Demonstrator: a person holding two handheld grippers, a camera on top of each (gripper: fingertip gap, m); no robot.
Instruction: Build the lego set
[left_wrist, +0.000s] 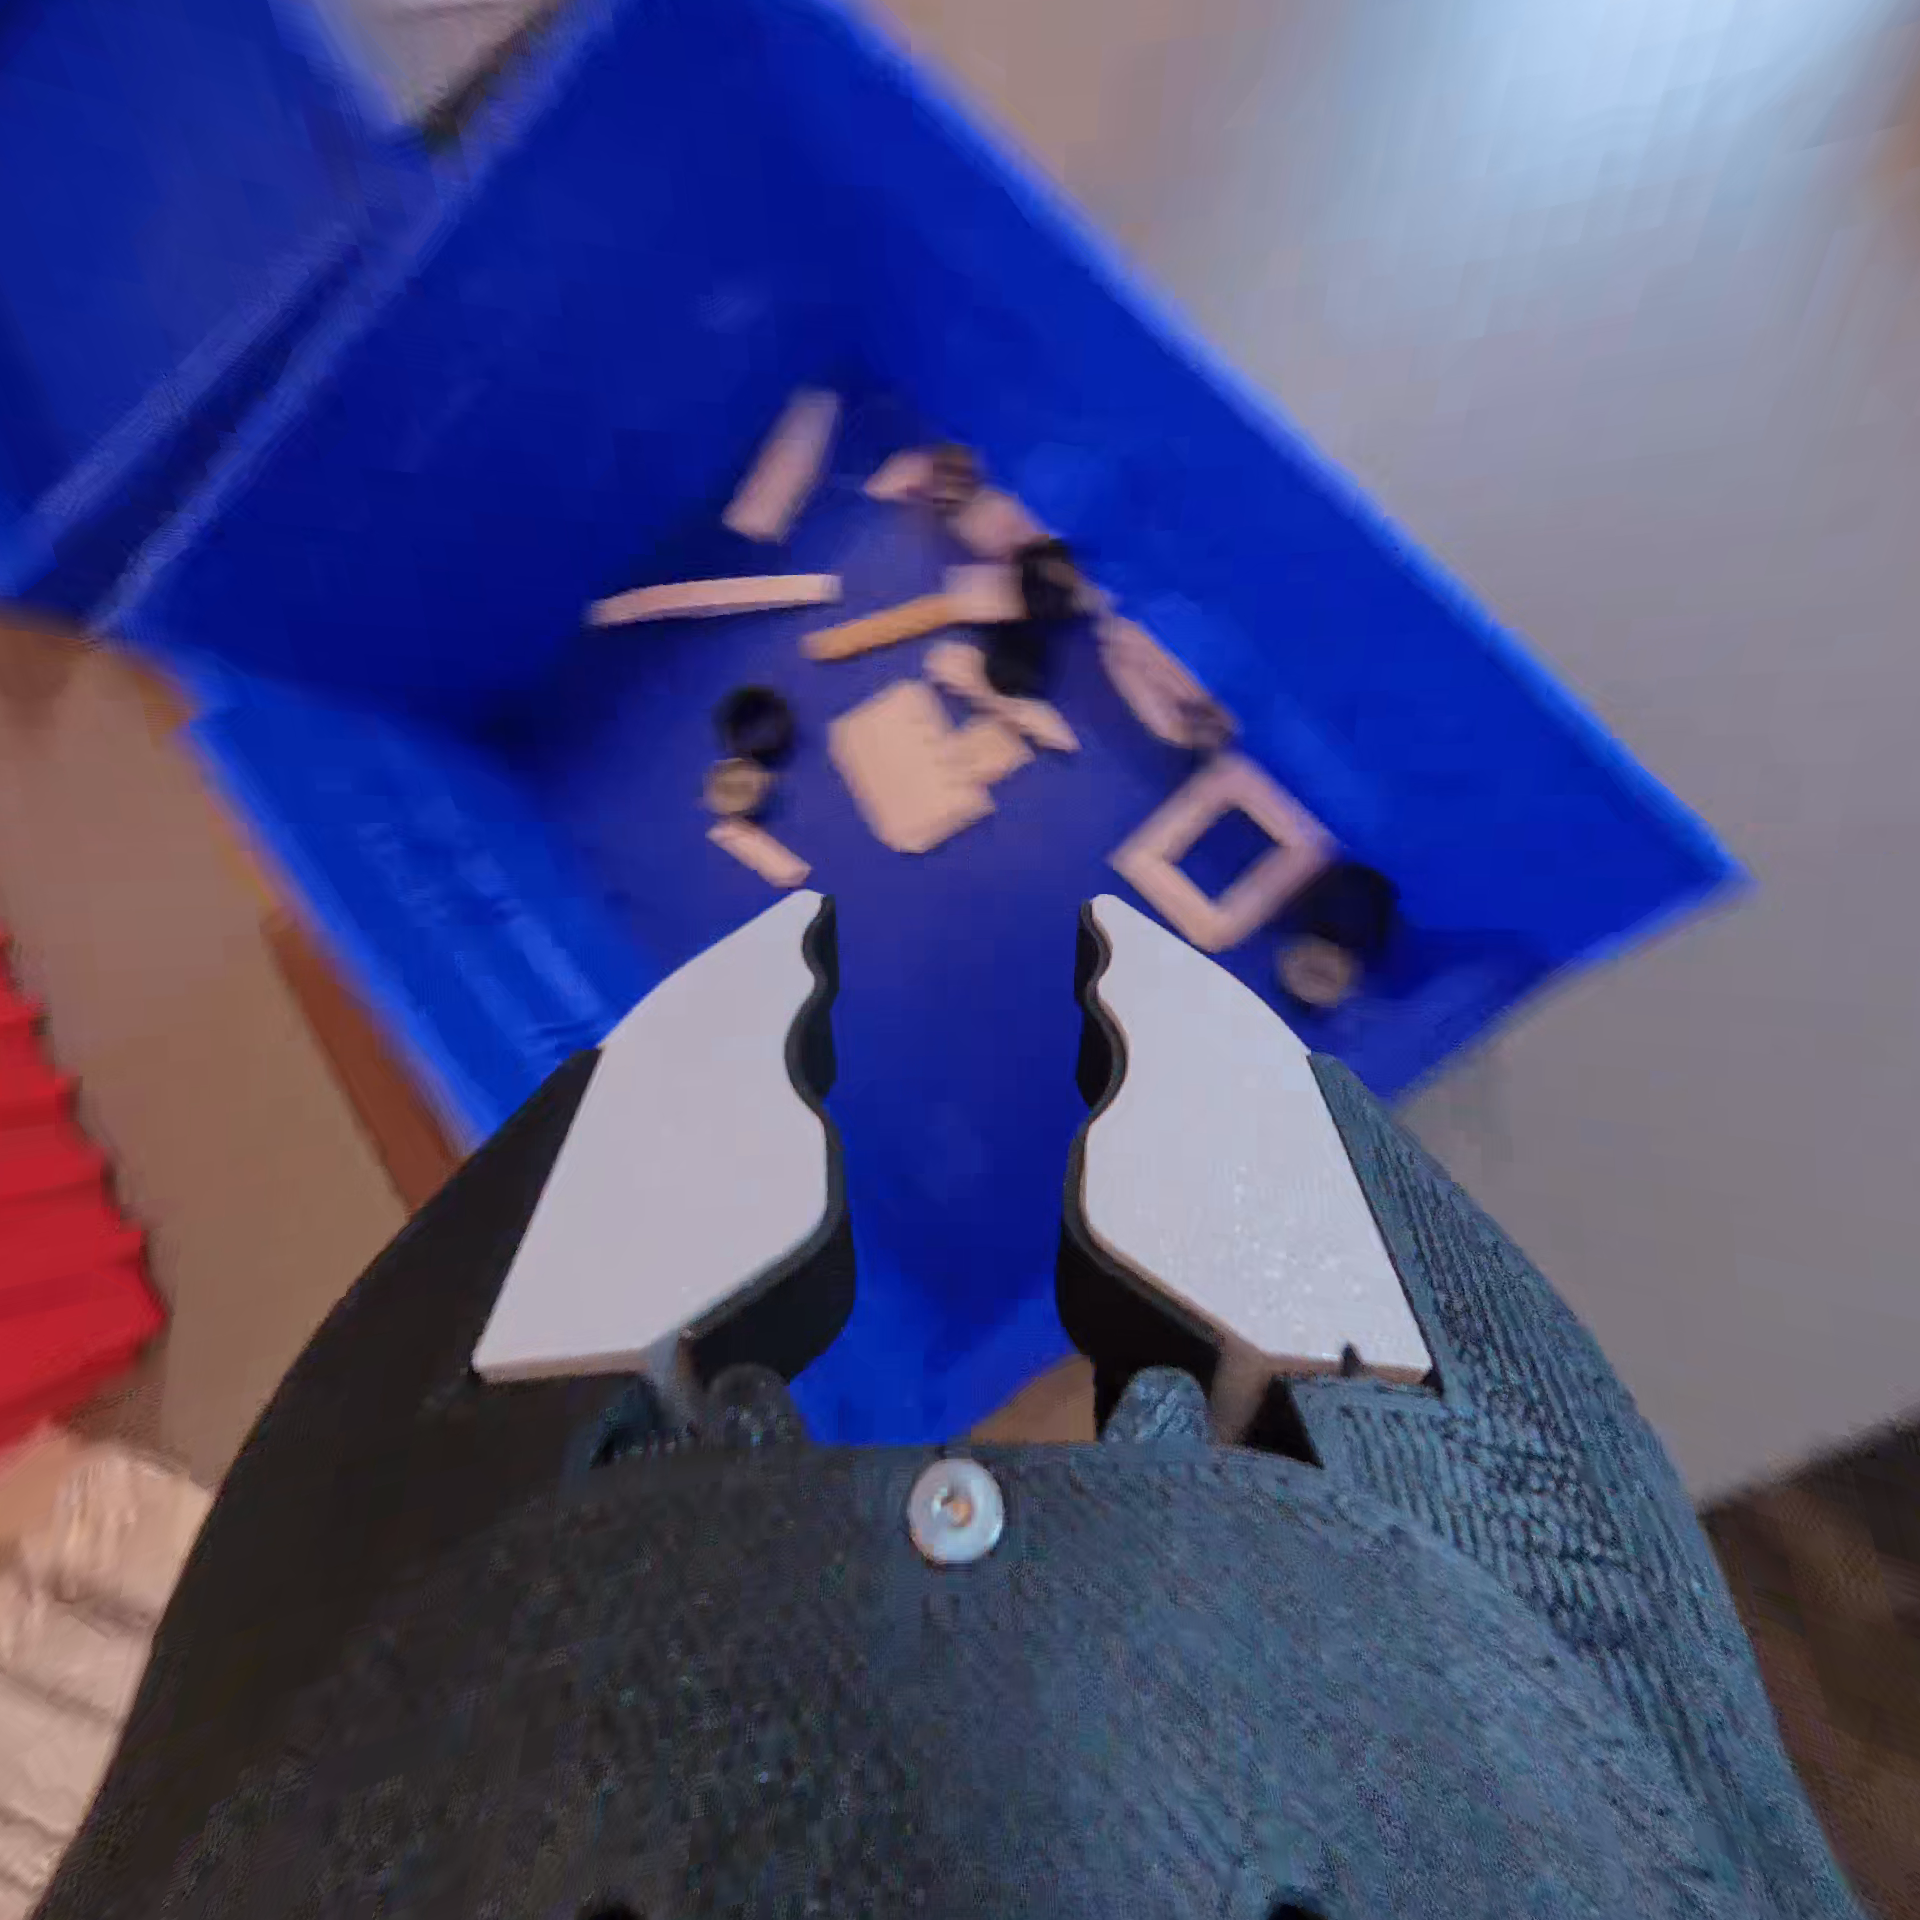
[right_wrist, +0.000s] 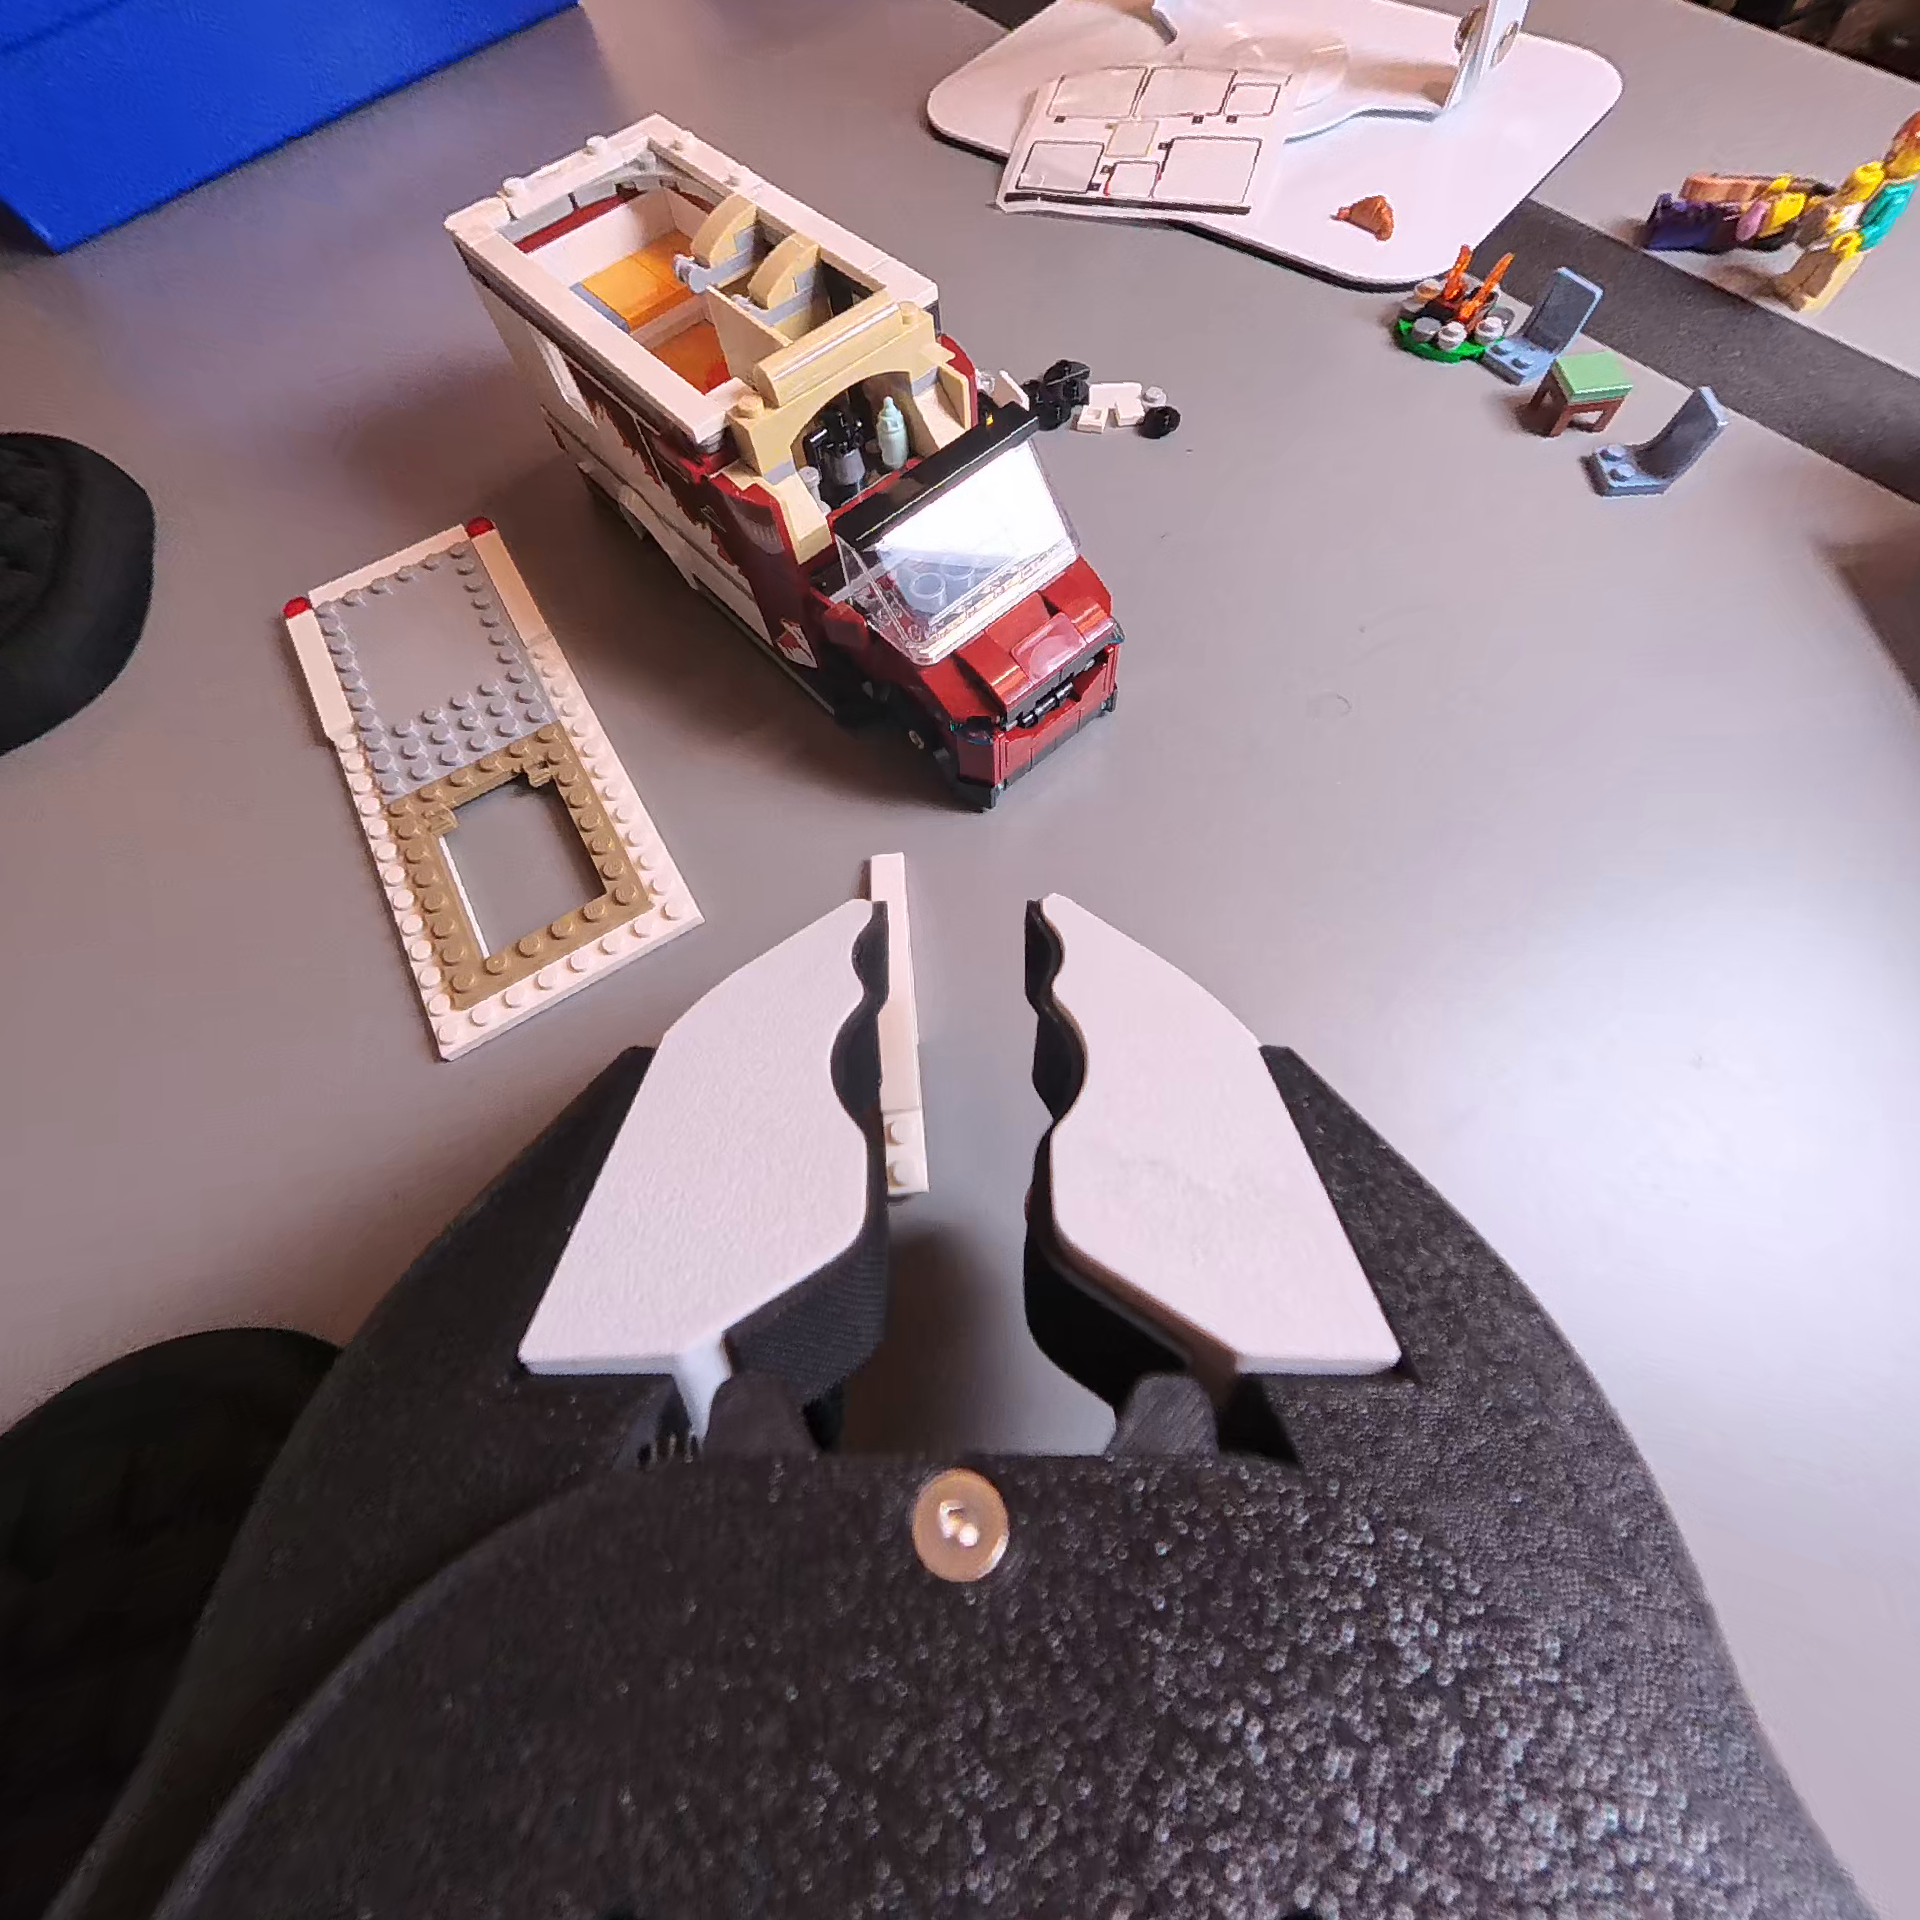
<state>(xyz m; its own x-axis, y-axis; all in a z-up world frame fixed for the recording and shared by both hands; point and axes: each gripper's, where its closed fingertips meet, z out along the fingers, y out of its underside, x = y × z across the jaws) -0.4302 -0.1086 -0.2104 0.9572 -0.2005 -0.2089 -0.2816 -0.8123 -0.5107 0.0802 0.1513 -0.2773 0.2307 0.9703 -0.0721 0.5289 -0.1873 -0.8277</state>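
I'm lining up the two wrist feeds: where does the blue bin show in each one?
Left wrist view: the blue bin fills the upper middle, seen from above past the open left claw, with blurred pale and dark small pieces on its floor.
Right wrist view: only a blue corner at the top left, on the grey table behind the toy camper van.
Shared landmark: the bin itself; the van is not in the left view.

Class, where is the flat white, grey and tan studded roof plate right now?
In the right wrist view, the studded roof plate lies flat on the grey table, left of the red-and-white toy camper van.
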